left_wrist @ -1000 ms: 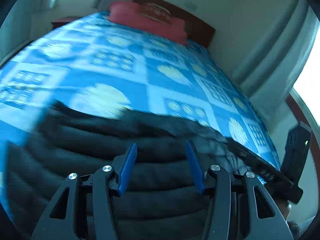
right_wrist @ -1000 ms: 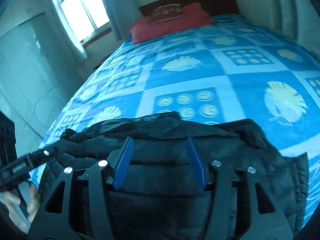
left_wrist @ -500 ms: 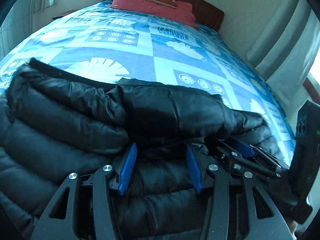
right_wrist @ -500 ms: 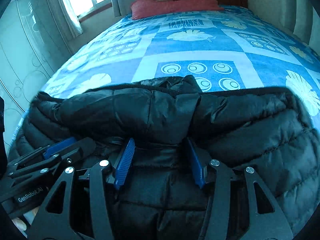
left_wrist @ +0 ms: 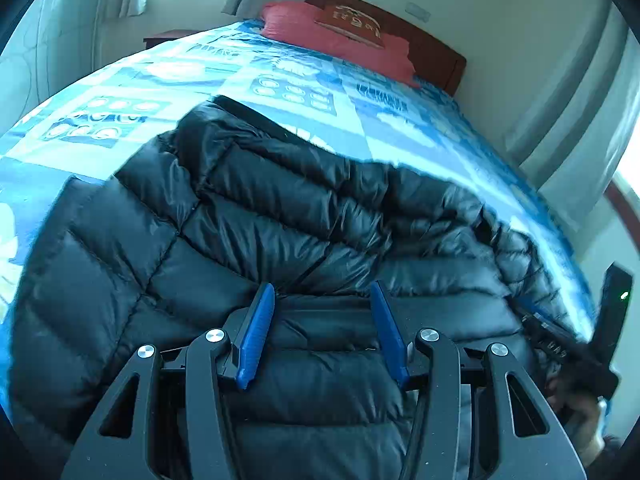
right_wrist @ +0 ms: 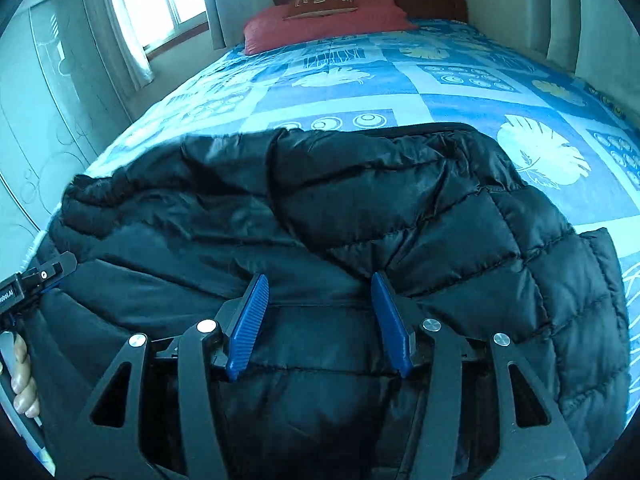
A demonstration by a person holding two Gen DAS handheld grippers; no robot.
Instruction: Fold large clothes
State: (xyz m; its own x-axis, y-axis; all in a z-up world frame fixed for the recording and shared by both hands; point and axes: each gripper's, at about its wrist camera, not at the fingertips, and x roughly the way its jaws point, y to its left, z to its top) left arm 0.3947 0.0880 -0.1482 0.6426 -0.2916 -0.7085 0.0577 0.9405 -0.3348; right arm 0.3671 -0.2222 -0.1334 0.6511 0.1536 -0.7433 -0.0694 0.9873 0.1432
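Left wrist view
Task item: black padded jacket (left_wrist: 280, 240) is lying across the foot end of the bed (left_wrist: 360, 120), spread over the blue patterned cover.
Left tool (left_wrist: 322, 334): blue pads are standing apart over a quilted band of the jacket; no pinch showing.
Step in hand: laying and flattening a fold, by my judgement.

Right wrist view
Task item: jacket (right_wrist: 400, 220) is showing its upper part doubled toward the near hem.
Right tool (right_wrist: 320, 326): pads are standing apart, astride a fold edge, not clamping.
Left tool, seen from the side (right_wrist: 44, 276): state cannot be told here.
Next move: likely calling for a firm pinch on an edge before folding again.
Writing: white lettering on the side tool, cut off, reading roughly "obot.AI"; cushion (right_wrist: 320, 0) print is illegible.
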